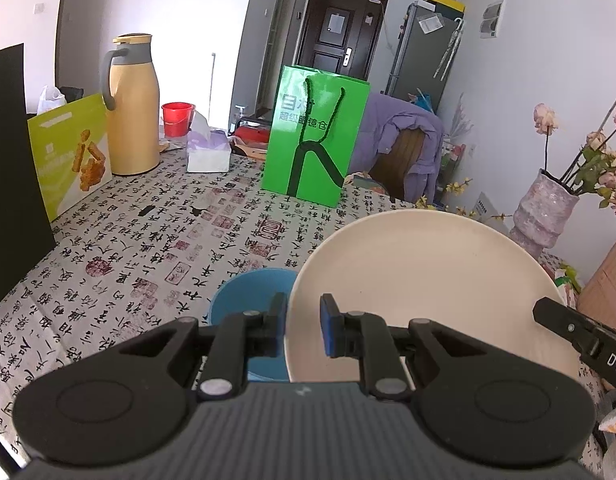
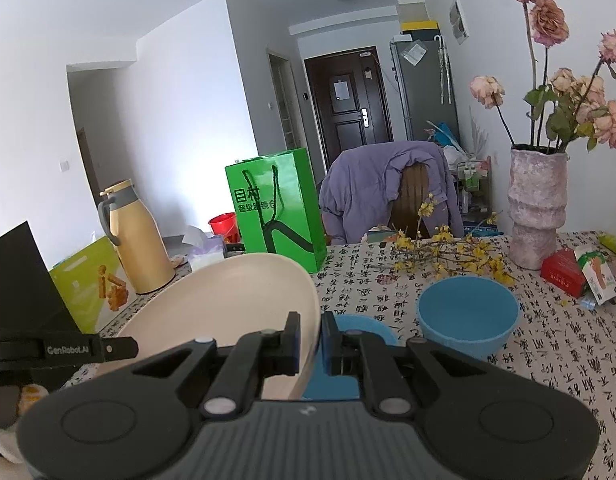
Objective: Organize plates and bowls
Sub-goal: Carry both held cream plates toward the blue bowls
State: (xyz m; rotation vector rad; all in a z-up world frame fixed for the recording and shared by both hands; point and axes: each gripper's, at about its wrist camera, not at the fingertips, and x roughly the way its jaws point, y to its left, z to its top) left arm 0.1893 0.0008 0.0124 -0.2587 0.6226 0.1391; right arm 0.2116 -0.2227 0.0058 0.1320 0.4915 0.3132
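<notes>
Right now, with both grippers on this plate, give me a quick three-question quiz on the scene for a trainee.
1. True or false: the left gripper and the right gripper both clamp the cream plate.
2. Counting the blue bowl standing in the open, how many blue bowls show in the right wrist view?
3. What stands upright on the table beyond the plate? A: green bag; B: toaster; C: fruit basket.
Key: 1 true; 2 two, the second partly hidden behind the plate; 3 A.
</notes>
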